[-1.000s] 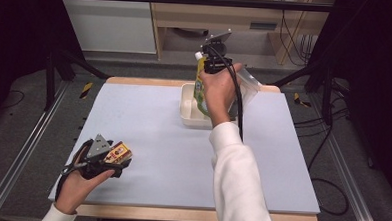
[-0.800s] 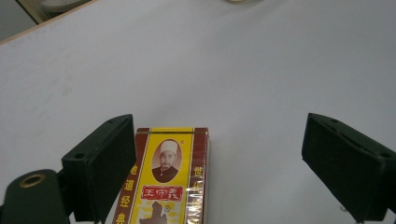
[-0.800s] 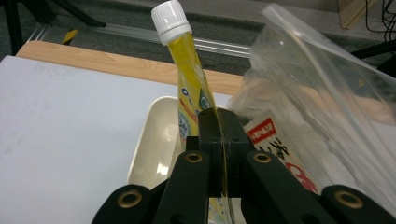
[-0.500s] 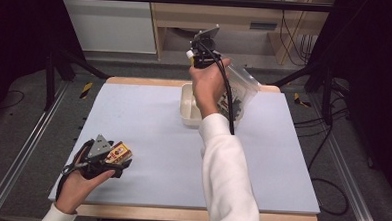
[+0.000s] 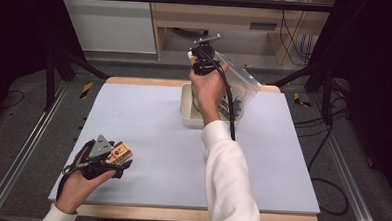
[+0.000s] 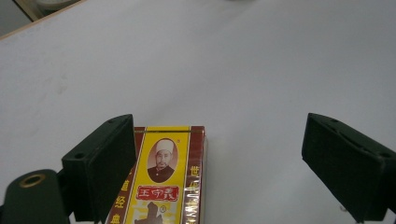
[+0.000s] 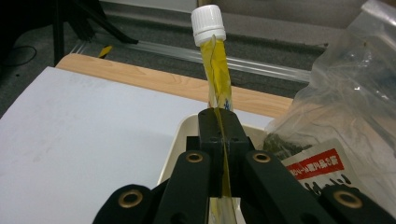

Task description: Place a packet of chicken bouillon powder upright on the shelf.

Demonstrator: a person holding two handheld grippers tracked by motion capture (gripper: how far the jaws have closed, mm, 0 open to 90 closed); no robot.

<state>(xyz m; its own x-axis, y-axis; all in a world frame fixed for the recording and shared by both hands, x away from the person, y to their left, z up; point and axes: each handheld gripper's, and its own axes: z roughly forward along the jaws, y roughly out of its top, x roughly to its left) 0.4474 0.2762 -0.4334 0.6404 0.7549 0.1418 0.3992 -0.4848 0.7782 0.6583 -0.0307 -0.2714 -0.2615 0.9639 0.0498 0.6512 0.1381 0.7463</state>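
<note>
My right gripper [image 5: 200,65] is raised over the white tray [image 5: 186,112] at the table's far side. Its jaws are shut on a flat yellow pouch [image 7: 218,74] with a white screw cap [image 7: 208,19], which sticks out past the tips of the right gripper [image 7: 219,122]. At the near left, my left gripper [image 5: 121,158] rests low on the table. The left gripper [image 6: 222,140] stands open, jaws wide apart. A red and yellow box [image 6: 163,182] with a printed portrait lies between them, close against the left jaw. From above, the box [image 5: 120,151] lies flat.
A crumpled clear plastic bag [image 5: 242,85] sits in and over the tray's right half. Inside the bag [image 7: 355,88] is a packet with a red label [image 7: 317,164]. The grey-blue mat [image 5: 153,123] covers the wooden table [image 5: 135,81].
The right hand, with the pouch in its gripper, has shifted a little to the left over the tray. The left gripper and the box have stayed put.
</note>
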